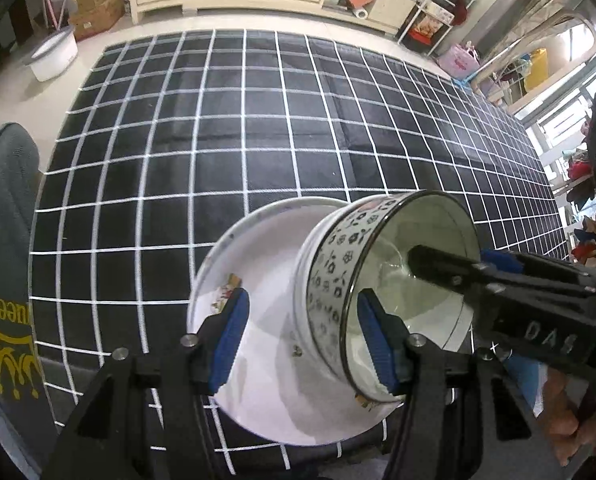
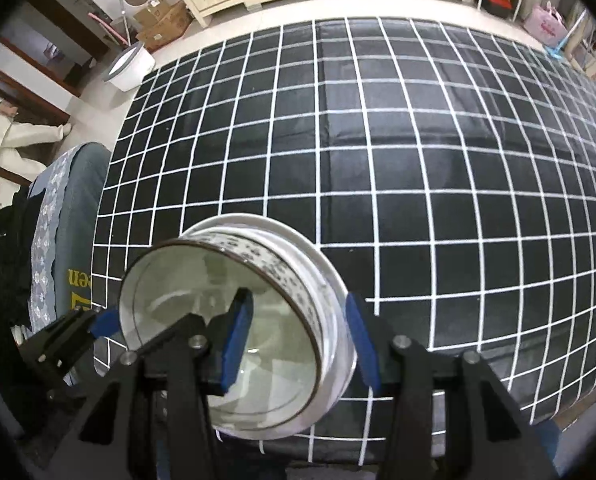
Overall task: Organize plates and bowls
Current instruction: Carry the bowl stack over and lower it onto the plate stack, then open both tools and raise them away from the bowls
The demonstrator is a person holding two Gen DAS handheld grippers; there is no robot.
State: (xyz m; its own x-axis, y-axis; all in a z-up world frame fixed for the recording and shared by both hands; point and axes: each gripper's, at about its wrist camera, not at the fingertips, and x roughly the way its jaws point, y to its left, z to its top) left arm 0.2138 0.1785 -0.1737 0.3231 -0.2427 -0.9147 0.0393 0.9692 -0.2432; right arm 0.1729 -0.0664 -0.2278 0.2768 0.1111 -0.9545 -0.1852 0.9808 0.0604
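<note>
At the far left, a grey cushion [image 1: 5, 240] with yellow lettering hangs over a chair back just beside the table's edge. The table wears a black cloth [image 1: 257, 120] ruled with white squares, and near its close edge sits a white plate [image 1: 253, 264] with a small flower print on its rim. A bowl [image 1: 338, 264] with a dark floral band and a brown rim stands in the plate, touching it. The left gripper [image 1: 302, 344] has its blue pads about half open, one over the plate's inside and the other inside the bowl, so the bowl's wall lies between them; whether the pads press on it cannot be told. Further right, the right gripper [image 2: 298, 340] is also about half open, astride the opposite wall of the bowl, one pad inside and one outside past the plate's rim; no firm grip shows. Behind the table, a white tub [image 2: 129, 68] stands on the floor.
</note>
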